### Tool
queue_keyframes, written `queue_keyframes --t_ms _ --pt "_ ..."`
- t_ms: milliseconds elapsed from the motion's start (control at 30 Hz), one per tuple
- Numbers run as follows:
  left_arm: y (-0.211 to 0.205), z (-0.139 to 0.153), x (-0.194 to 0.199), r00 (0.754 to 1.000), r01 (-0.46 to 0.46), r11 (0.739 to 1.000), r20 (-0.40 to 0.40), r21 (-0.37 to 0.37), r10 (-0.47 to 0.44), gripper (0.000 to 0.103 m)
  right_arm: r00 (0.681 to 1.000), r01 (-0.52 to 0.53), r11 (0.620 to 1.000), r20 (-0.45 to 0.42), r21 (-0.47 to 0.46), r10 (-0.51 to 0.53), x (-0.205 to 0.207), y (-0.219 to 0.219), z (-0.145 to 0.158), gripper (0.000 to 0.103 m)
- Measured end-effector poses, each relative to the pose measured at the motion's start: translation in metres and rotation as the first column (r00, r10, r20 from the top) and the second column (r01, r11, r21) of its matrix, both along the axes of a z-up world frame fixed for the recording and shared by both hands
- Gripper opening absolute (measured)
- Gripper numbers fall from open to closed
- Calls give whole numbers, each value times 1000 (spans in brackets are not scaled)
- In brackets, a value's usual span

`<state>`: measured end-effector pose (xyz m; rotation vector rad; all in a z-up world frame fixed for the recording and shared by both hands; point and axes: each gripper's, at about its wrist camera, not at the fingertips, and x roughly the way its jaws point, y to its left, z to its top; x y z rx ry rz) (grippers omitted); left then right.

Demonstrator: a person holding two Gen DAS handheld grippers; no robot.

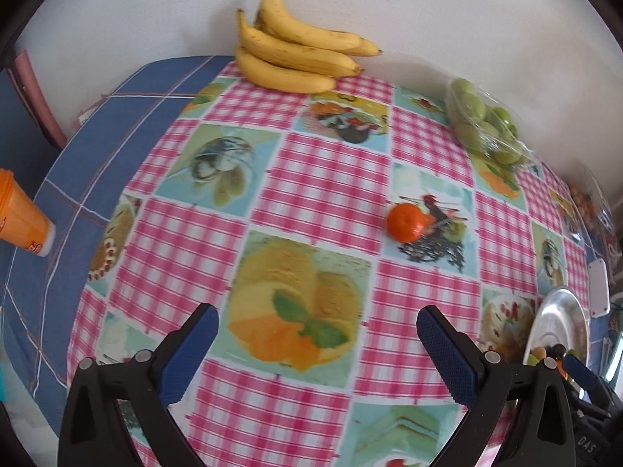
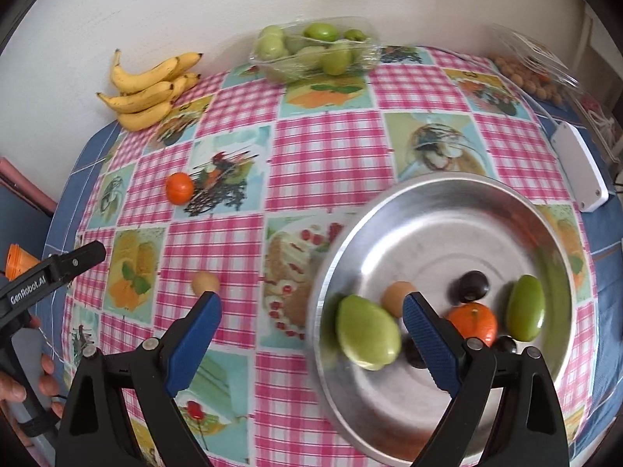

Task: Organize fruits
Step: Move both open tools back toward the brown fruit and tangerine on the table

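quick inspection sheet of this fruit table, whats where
surface: checked tablecloth with fruit prints over a blue cloth.
job's things: metal bowl holds two green fruits, a mandarin, a tan fruit and dark fruits; loose mandarin, small tan fruit, bananas and a tray of green fruit on the cloth.
clutter: orange cup, white box, clear packs at the far right.
grippers: left gripper open, empty; right gripper open, empty.
cables: nothing seen.
surroundings: white wall.

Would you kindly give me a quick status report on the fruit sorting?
Both tools, left and right, open, empty. Metal tray holds several fruits; one tangerine loose on tablecloth. Nothing blocking it.
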<state>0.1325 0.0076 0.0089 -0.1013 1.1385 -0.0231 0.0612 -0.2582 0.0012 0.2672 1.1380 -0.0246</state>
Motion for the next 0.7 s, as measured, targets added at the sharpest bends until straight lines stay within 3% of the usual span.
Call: queue_keyframes --t_ms 300,700 --pt "43 -10 5 997 -74 997 -30 9 74 103 997 -78 997 -15 -10 78 14 46 -7 94" --pt "39 -41 9 992 -56 998 -112 0 55 103 986 -152 988 -63 -14 151 25 82 -28 94"
